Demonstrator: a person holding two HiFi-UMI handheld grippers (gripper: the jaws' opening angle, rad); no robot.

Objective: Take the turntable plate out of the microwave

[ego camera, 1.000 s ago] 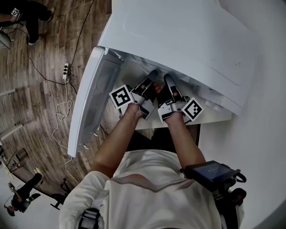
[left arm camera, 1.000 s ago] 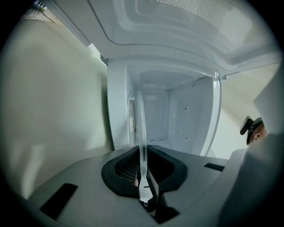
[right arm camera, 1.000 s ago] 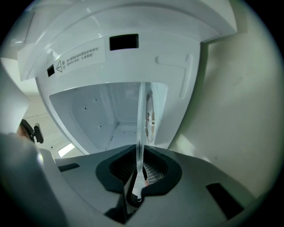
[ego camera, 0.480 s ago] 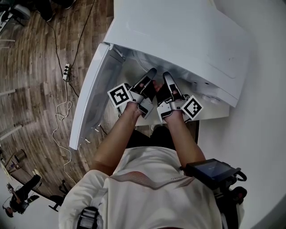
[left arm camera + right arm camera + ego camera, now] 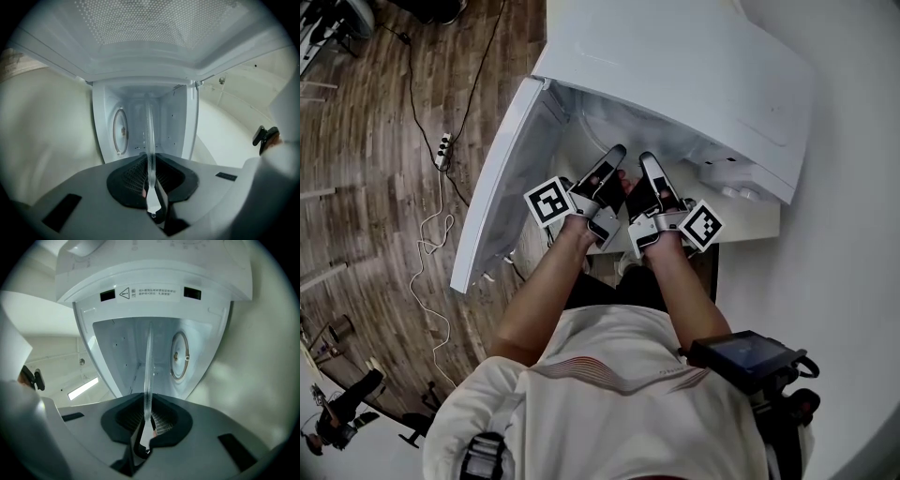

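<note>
Microwave (image 5: pixel 675 66): white, standing with its cavity open toward the person.
Door (image 5: pixel 502 178): swung fully open on the microwave's left side, seen from the head view.
Turntable plate (image 5: pixel 150 140): clear glass, lifted inside the microwave cavity, near its mouth. It appeared edge-on in both gripper views (image 5: pixel 148 366), as 1 thin line running back into the cavity.
Left gripper (image 5: pixel 614 155): reached into the microwave opening, left of the other gripper. Its 2 jaws were pinched on the near rim of the turntable plate, with the glass seated between the dark pads (image 5: pixel 151 185).
Right gripper (image 5: pixel 649 161): reached into the microwave opening, just beside the left gripper. Its 2 jaws were likewise clamped on the plate's near rim (image 5: pixel 146 423).
Round fitting (image 5: pixel 179 356): a ringed disc on 1 inner face of the microwave cavity, apart from the plate (image 5: pixel 120 130).
Warning label (image 5: pixel 150 293): on the microwave's front frame, between 2 dark latch slots.
Power strip (image 5: pixel 442 148): on the wooden floor, well left of the microwave's door.
</note>
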